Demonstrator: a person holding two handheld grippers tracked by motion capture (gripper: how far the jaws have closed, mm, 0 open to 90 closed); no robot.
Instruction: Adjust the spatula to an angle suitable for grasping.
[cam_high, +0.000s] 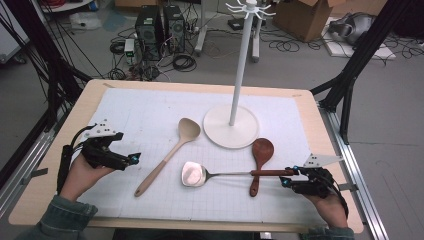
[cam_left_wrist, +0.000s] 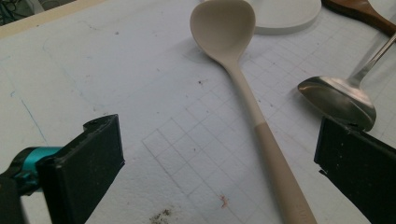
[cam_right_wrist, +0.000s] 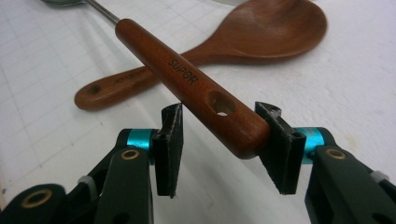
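The right hand-held gripper (cam_right_wrist: 219, 135) has its jaws around the wooden handle end of the steel ladle (cam_right_wrist: 196, 88), which lies across the brown spoon (cam_right_wrist: 261, 32) on the counter (cam_high: 150, 115). The left hand-held gripper (cam_left_wrist: 219, 163) is spread wide near the beige spoon (cam_left_wrist: 243, 88).

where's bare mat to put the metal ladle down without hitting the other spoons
Free: the far-left mat between the table edge and the beige spoon, and the near strip in front of the two hands. Crowded: the middle right, where the metal ladle lies across the brown spoon beside the stand base, its wooden handle end between the right gripper jaws.
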